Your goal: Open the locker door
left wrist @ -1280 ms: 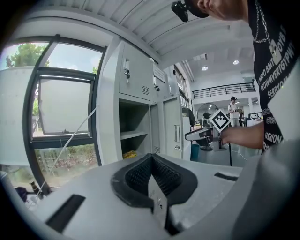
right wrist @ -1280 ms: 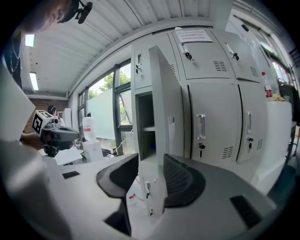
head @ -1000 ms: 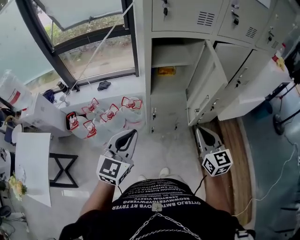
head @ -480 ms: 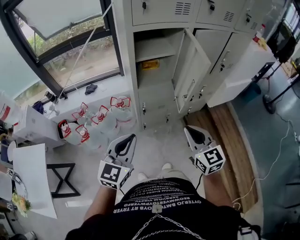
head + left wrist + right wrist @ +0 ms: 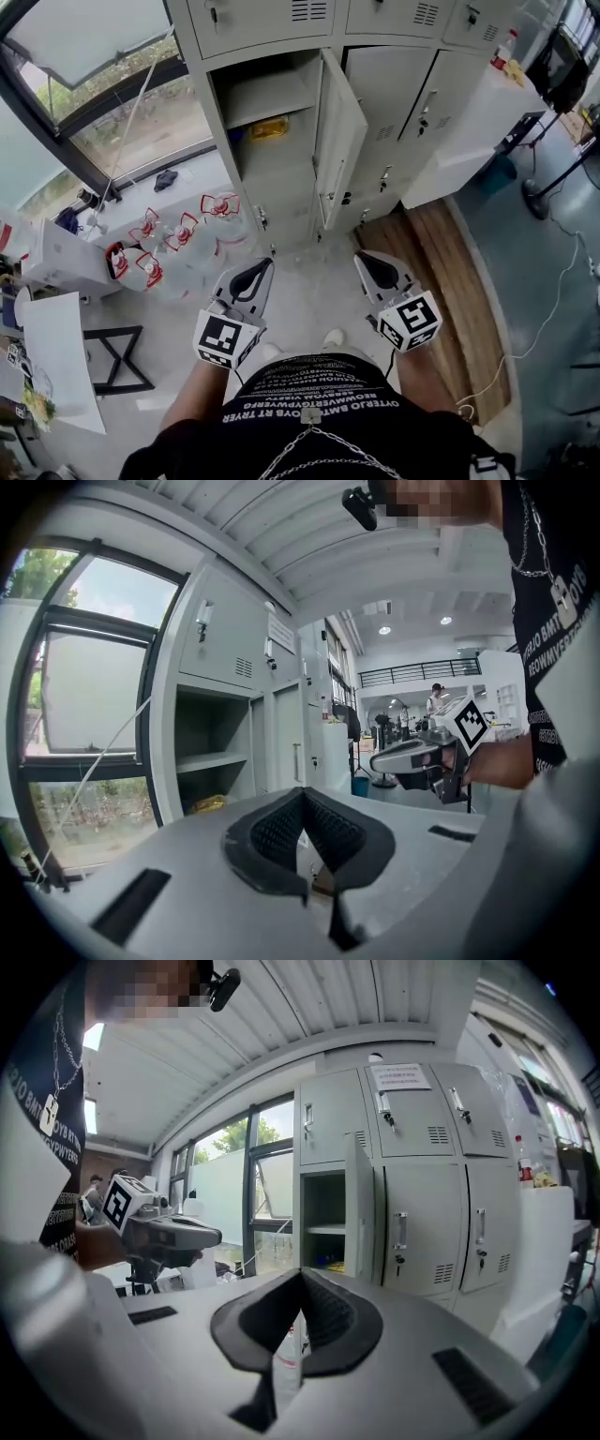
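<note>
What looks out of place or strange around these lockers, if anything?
One locker door stands wide open, while the neighbouring doors are all shut. A yellow object lies inside the open compartment. On the window sill lies a crumpled dark cloth. Nothing looks spilled or damaged.

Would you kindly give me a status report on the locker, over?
Left gripper shut, empty. Right gripper shut, empty. Locker door already open. Nothing in the way.

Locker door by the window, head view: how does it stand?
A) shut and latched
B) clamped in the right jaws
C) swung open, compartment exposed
C: the locker door stands swung out, so the shelf and a yellow item beneath it show inside.
</note>
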Motion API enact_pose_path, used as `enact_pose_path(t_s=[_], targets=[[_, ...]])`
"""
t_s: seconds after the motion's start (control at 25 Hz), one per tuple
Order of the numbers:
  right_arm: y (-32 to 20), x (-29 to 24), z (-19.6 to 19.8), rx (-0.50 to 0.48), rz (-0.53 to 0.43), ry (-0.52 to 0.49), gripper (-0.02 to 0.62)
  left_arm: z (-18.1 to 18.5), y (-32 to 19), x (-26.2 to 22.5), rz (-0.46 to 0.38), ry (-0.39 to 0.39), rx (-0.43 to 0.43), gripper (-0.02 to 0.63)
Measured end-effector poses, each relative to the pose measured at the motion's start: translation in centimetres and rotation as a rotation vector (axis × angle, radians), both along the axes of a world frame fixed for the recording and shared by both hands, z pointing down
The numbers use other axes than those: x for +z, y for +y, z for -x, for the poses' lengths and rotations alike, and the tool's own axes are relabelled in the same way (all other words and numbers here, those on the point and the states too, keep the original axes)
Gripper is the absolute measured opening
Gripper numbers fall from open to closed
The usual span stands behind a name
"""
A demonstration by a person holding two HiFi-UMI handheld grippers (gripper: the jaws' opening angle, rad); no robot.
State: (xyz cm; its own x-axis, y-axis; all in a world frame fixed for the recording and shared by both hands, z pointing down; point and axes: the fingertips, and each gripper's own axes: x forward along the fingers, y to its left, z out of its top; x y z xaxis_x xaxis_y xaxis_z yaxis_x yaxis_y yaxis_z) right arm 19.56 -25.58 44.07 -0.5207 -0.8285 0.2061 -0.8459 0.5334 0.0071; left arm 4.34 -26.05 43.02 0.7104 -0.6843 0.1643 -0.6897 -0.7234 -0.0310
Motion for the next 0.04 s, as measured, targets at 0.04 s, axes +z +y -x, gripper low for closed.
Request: enact_pose_path(t_s=[0.04], targets=[[-0.39, -0.20, -1.03, -0.004, -0.002, -0.006, -0.003, -1.34, -0.62, -0.22, -0.004, -0.002, 0.004, -0.006]])
